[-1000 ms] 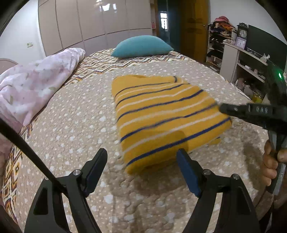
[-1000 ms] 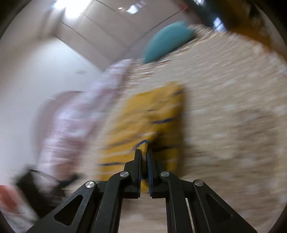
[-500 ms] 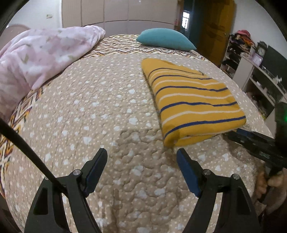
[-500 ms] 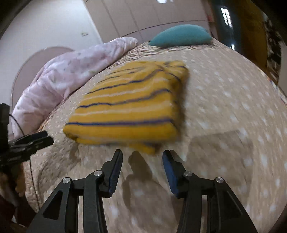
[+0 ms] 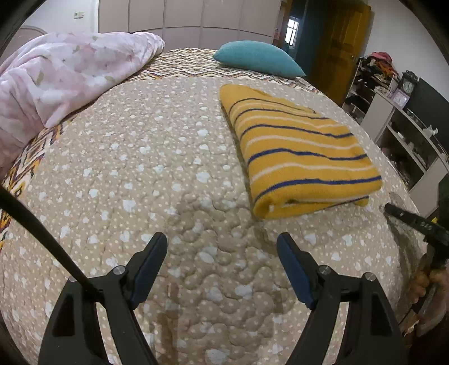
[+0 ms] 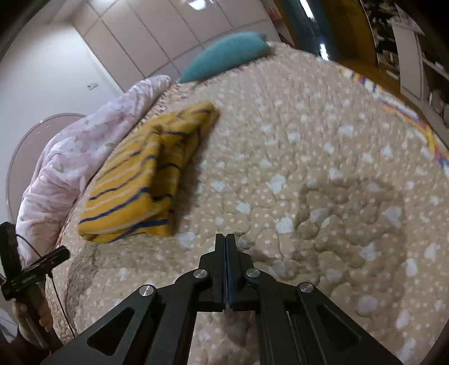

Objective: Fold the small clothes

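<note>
A yellow garment with blue and white stripes (image 5: 297, 151) lies folded in a neat rectangle on the beige quilted bed (image 5: 157, 174). It also shows in the right wrist view (image 6: 146, 179), to the left of my right gripper. My left gripper (image 5: 221, 252) is open and empty, low over the quilt, short of the garment's near edge. My right gripper (image 6: 226, 241) is shut with nothing between its fingers, over bare quilt to the right of the garment. Its tip shows at the right edge of the left wrist view (image 5: 407, 219).
A pink floral duvet (image 5: 56, 81) is heaped along the bed's left side. A teal pillow (image 5: 258, 59) lies at the head. White shelves (image 5: 404, 140) with clutter stand right of the bed. Wardrobe doors (image 5: 196, 25) line the far wall.
My right gripper has let go of the garment, opened, pulled back to the right and shut empty. My left gripper has drawn back and swung left. The garment now lies still.
</note>
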### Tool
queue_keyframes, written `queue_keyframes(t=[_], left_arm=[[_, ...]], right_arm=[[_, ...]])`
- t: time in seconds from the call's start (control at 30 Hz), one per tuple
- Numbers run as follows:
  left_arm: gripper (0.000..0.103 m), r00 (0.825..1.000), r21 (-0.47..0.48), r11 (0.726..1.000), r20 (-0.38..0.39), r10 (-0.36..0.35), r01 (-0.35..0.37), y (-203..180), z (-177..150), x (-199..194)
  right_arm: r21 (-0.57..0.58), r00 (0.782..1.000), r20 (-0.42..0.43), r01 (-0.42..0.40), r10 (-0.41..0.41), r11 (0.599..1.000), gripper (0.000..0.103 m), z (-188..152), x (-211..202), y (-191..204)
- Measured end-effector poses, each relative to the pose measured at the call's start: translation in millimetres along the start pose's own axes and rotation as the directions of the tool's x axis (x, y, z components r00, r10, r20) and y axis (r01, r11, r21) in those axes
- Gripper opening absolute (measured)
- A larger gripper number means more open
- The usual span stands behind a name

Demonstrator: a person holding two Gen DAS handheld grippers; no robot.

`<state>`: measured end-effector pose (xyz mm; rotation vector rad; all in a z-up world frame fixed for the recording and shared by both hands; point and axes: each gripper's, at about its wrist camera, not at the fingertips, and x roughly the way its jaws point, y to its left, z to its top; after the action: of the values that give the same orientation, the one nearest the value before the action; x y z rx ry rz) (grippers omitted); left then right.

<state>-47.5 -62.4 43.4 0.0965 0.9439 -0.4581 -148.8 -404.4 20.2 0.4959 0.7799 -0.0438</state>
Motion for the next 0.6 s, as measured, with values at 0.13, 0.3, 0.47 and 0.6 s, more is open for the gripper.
queue_keyframes(t=[0.13,0.3,0.47,0.6], left_arm=[[0.079,1.000,-0.003,1.000,0.010,0.003,-0.003,-1.4,1.2,-2.2],[0.079,1.000,-0.002,1.000,0.022,-0.007,0.007,-6.5,9.3,-1.3],[0.080,0.994,0.114,0.989,0.066,0.086,-0.094,-24.2,32.9,23.5],[0.080,0.947,0.159,0.934,0.081,0.311,-0.320,-18.9,49.9,64.7]], right_arm=[[-0.016,0.994,0.040,-0.100,0.101,0.995,0.002,11.9,-3.6,24.6],[-0.036,0.954,-0.012,-0.301,0.300,0.953,0.002,31.9,29.8,76.8],[-0.050,0.979,-0.091,-0.187,0.182,0.981,0.002,27.9,71.1,78.9],[0.076,0.987,-0.002,-0.162,0.163,0.984,0.001,24.7,62.5,39.9]])
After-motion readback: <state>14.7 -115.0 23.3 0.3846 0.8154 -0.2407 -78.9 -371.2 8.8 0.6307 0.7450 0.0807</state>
